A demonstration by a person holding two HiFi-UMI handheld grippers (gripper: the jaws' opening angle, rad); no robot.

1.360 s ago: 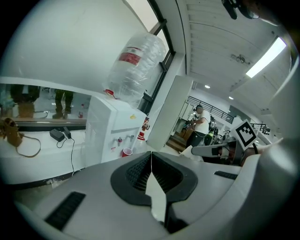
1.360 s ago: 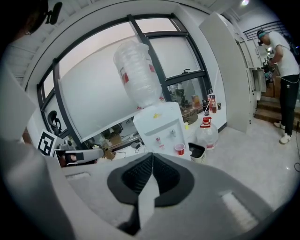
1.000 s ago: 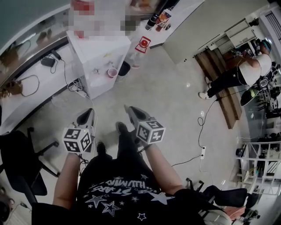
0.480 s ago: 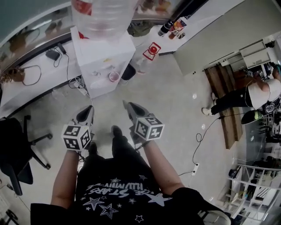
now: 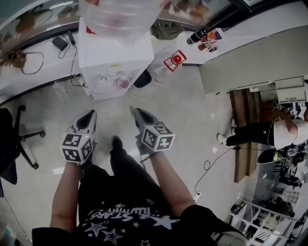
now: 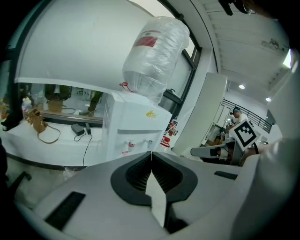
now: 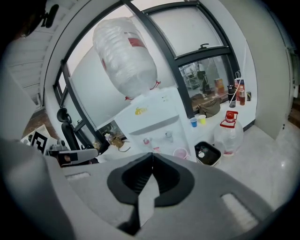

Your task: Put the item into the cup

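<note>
A pink cup (image 5: 123, 83) stands in the tap recess of a white water dispenser (image 5: 113, 55), which carries a big clear bottle (image 5: 118, 14). The right gripper view shows the same pink cup (image 7: 180, 153) below the taps. My left gripper (image 5: 90, 115) and right gripper (image 5: 136, 113) are held side by side above the floor, short of the dispenser and pointing at it. Both are shut with nothing between the jaws, as the left gripper (image 6: 151, 154) and right gripper (image 7: 152, 154) show in their own views. I see no item to put in the cup.
A black bin (image 7: 206, 153) and a clear jug with a red cap (image 7: 228, 132) stand on the floor right of the dispenser. White counters (image 5: 33, 72) run behind it, with cables. An office chair (image 5: 14, 139) is at the left. Another person (image 5: 260, 132) stands far right.
The dispenser and its pink cup have come closer and lower in the head view as I walk toward them. Both grippers have stayed shut and side by side.
</note>
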